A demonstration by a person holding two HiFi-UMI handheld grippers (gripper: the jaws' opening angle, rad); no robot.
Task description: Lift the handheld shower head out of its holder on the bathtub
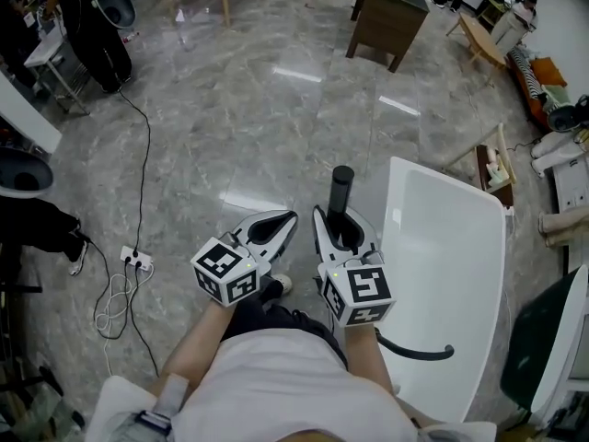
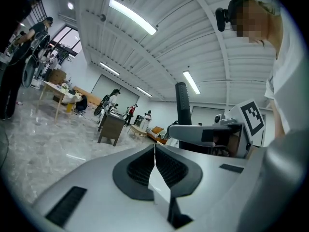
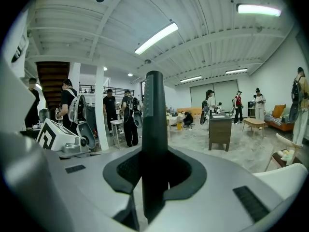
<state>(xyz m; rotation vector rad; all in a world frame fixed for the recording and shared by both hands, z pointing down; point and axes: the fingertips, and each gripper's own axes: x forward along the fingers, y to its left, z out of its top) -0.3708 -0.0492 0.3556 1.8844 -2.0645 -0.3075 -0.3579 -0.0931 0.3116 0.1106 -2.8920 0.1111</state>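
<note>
The handheld shower head (image 1: 342,190) is a black stick-like handle that stands upright between the jaws of my right gripper (image 1: 338,231), which is shut on it. In the right gripper view the shower head (image 3: 153,124) rises from the right gripper (image 3: 154,178) with both pads against it. It hangs left of the white bathtub (image 1: 442,274), apart from the rim. A dark curved hose (image 1: 416,350) lies on the tub's near edge. My left gripper (image 1: 274,228) is beside the right one, shut and empty. In its own view the left gripper (image 2: 154,151) has its pads together, and the shower head (image 2: 182,105) stands to the right.
A power strip with cables (image 1: 136,261) lies on the marble floor at left. A wooden cabinet (image 1: 386,17) stands far ahead. Benches and shelves (image 1: 492,164) sit beyond the tub at right. Several people stand in the distance (image 3: 113,115).
</note>
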